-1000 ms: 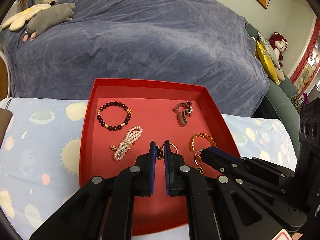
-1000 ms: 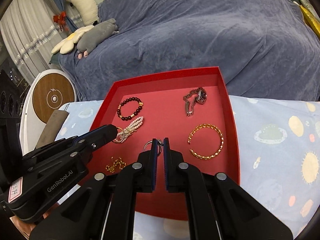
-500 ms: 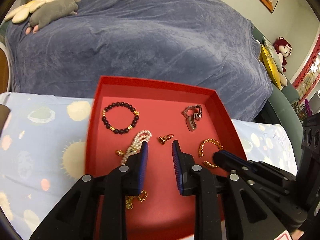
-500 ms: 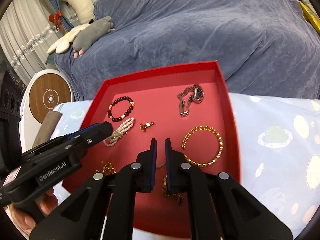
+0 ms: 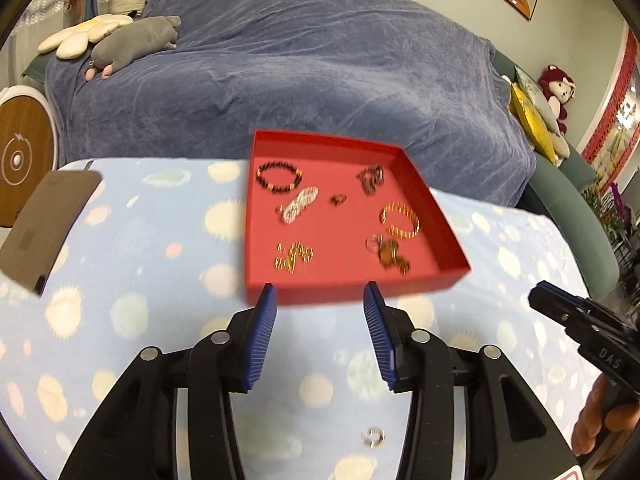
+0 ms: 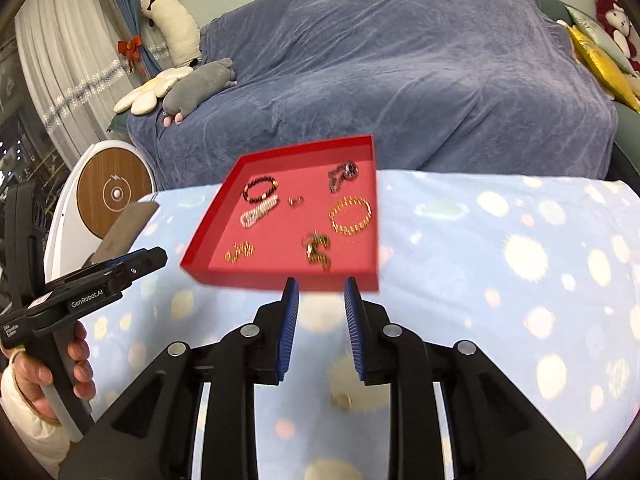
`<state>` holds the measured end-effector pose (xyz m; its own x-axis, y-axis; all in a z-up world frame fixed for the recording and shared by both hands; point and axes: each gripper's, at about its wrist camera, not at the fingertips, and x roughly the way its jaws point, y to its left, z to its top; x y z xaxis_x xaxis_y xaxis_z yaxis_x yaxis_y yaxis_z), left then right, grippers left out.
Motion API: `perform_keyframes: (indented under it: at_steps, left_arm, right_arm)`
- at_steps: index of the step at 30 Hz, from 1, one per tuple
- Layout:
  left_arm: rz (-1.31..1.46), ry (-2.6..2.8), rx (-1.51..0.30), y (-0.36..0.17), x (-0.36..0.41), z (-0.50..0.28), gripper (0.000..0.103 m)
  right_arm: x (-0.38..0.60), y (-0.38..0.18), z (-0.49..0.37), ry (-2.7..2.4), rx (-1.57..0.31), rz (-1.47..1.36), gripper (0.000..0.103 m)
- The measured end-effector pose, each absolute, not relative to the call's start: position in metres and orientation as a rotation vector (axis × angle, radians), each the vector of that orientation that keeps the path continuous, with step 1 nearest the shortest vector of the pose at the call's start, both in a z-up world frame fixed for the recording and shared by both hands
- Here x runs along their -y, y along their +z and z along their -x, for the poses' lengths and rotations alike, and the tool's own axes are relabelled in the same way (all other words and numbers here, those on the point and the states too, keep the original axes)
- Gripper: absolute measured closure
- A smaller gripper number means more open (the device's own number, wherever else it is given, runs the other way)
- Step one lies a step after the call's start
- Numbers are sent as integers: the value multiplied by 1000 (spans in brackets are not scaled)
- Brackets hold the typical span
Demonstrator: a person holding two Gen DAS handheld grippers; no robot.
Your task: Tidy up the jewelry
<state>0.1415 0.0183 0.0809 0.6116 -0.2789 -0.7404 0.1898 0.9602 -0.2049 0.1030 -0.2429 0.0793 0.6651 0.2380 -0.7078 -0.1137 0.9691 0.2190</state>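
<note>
A red tray (image 5: pixel 340 292) (image 6: pixel 280 280) sits on the blue patterned cloth and holds several pieces of jewelry: a dark bead bracelet (image 5: pixel 279 178) (image 6: pixel 260 190), a pearl bracelet (image 5: pixel 299 204) (image 6: pixel 259 213), a gold bangle (image 5: pixel 401 220) (image 6: pixel 351 215), a watch (image 5: pixel 371 178) (image 6: pixel 343 174), a small earring (image 5: pixel 338 199), a gold chain (image 5: pixel 295 257) (image 6: pixel 239 253) and a ring with chain (image 5: pixel 386 252) (image 6: pixel 318 250). A small ring (image 5: pixel 373 437) (image 6: pixel 342 401) lies on the cloth near me. My left gripper (image 5: pixel 319 300) and right gripper (image 6: pixel 318 290) are open, empty, just short of the tray's front wall.
A blue-covered sofa (image 5: pixel 280 64) with plush toys (image 5: pixel 132 40) stands behind the table. A brown card (image 5: pixel 44 224) lies at the left edge of the cloth. A round white and wood device (image 6: pixel 114 194) stands at the left.
Both grippers opened, dropped the pieces they held into the tray, and pulled back from over the tray to in front of it.
</note>
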Motion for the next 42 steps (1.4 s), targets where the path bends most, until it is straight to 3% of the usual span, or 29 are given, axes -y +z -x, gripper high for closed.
perform_keyframes:
  at_steps: [11,16,32,35,38,42]
  left_arm:
    - [89,-261,-985,16,-3,-86,56]
    - [27,-285,-971,6,14,-74,43]
    - [-41,-325,-995,-14,40,-69,43]
    - [-44,-330,-986,-14,41,-69,43]
    - [-51,-328,-977,-14,41,-69,51]
    - [-34,-343,-982,-13,39,-70,73]
  right_arm:
    - [238,14,-65,166,-953,-101,78]
    - [230,-5,-69,173,-989,-84,76]
    - [220,-23,-88,154,-988,-38,73]
    - [219,-24,-90,149,-980,-20,79]
    - [219,-24,-90,154,-981,-23,85]
    - [219,-24,-89,157,-982,-21,85]
